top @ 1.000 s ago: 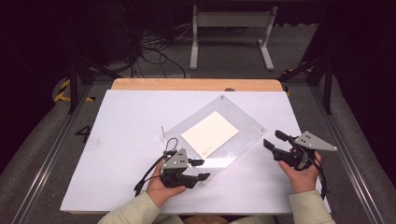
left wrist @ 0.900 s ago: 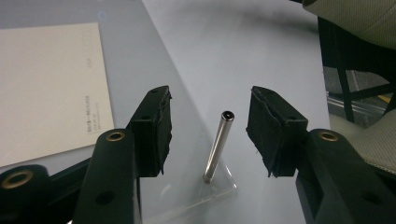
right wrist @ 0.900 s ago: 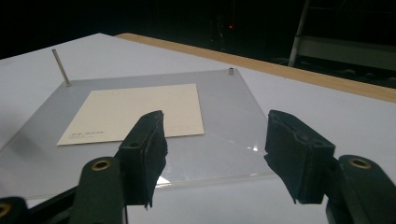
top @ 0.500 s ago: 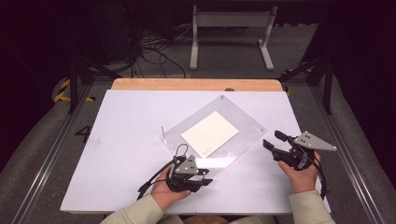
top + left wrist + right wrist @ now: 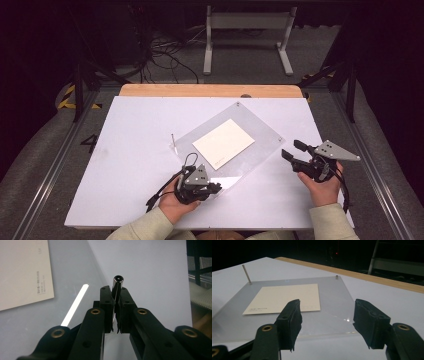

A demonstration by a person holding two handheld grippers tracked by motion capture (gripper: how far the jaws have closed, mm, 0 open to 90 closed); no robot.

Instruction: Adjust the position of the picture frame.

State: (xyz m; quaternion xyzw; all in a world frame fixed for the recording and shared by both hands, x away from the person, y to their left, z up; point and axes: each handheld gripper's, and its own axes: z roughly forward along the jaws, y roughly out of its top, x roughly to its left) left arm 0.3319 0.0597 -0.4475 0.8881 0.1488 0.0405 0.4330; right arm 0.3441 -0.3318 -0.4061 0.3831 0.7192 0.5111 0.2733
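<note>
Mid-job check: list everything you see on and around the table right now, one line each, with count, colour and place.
Clear sheet: one, transparent, mid-table, turned at an angle.
Card: one, cream, lying on the sheet.
Upright pin: one, thin metal, at the sheet's left corner.
Short pegs: far corner and right corner, metallic.
Held peg: one, metallic, at the near corner.
Table: one, white top, wooden far edge.
Stand: one, white, on the floor beyond.
Left gripper: black, shut on the held peg.
Right gripper: black, open, beside the sheet's right edge.
</note>
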